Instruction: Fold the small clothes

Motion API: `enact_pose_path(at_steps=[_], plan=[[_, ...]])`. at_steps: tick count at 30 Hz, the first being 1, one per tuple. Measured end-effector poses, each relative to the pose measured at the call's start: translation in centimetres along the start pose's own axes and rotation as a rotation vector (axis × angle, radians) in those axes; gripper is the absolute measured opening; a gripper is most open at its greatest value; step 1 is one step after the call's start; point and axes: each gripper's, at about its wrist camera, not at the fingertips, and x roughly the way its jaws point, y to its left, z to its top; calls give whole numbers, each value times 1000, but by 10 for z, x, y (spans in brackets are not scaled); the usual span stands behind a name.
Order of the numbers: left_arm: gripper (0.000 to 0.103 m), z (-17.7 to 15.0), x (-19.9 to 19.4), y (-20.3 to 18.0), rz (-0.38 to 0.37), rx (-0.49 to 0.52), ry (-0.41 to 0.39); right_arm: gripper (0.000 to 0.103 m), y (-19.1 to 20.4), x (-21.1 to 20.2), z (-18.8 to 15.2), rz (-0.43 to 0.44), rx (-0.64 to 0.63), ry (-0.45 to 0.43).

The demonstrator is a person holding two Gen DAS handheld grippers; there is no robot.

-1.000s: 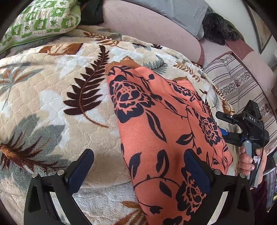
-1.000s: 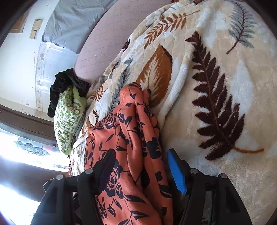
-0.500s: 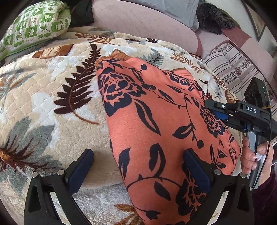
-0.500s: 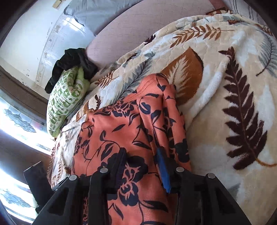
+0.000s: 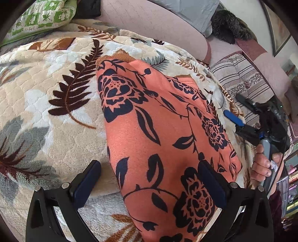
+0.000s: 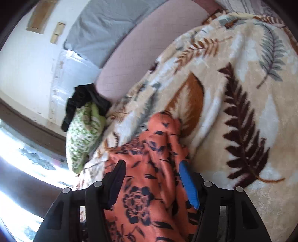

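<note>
An orange garment [image 5: 158,130] with dark blue flowers lies spread on a leaf-patterned blanket [image 5: 46,93]. My left gripper [image 5: 150,184] hangs open just above the garment's near end, its right finger over the cloth and its left finger over the blanket. In the left wrist view my right gripper [image 5: 232,105], held by a hand [image 5: 264,163], is raised off the garment's right edge. Its jaws are opening and nothing is pinched in them. In the right wrist view the right gripper [image 6: 152,183] looks along the garment [image 6: 149,149], which shows in the gap between its fingers.
A green patterned pillow [image 5: 42,16] and black clothing [image 6: 83,98] lie at the blanket's far left. Behind runs a pink sofa back [image 5: 149,24] with a grey cloth [image 5: 186,11] and a dark furry thing [image 5: 229,26]. A striped cushion [image 5: 238,78] sits to the right.
The right gripper's jaws narrowed on the garment's right edge, then widened again. It has lifted up and away from that edge. The left gripper has stayed open over the near end.
</note>
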Motion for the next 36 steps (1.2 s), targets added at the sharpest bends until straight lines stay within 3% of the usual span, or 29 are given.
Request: enact_pose_path(at_steps=[2, 4, 6, 11, 16, 17, 18, 20, 22, 25, 30, 32, 34, 36], plan=[[103, -4, 5, -8, 42, 39, -5, 63, 14, 5, -4, 58, -40, 10], [103, -7, 9, -20, 96, 109, -3, 63, 17, 28, -11, 53, -34, 89], [103, -8, 10, -24, 110, 135, -1, 57, 10, 56, -21, -30, -14, 183], [103, -5, 4, -20, 108, 91, 8, 53, 36, 49, -11, -83, -106, 104], [103, -8, -14, -26, 212, 147, -29, 50, 57, 82, 1, -155, -155, 137], [103, -10, -13, -25, 243, 148, -18, 47, 54, 96, 1, -199, -164, 164], [103, -12, -13, -23, 251, 148, -6, 34, 46, 107, 3, -226, -163, 187], [103, -15, -14, -19, 240, 133, 12, 31, 41, 118, 8, -262, -160, 200], [103, -19, -18, -18, 231, 133, 25, 34, 54, 119, 15, -270, -174, 205], [103, -28, -24, -16, 225, 144, 27, 34, 86, 124, 14, -174, -244, 230], [103, -41, -31, -3, 175, 108, 42, 34, 141, 166, -12, -125, -385, 357], [103, -45, -32, 1, 168, 104, 40, 34, 147, 190, -21, -153, -409, 392], [103, -47, -33, 3, 181, 112, 33, 33, 136, 222, -30, -237, -417, 438], [103, -47, -34, 4, 161, 112, 39, 33, 127, 229, -26, -216, -361, 442]])
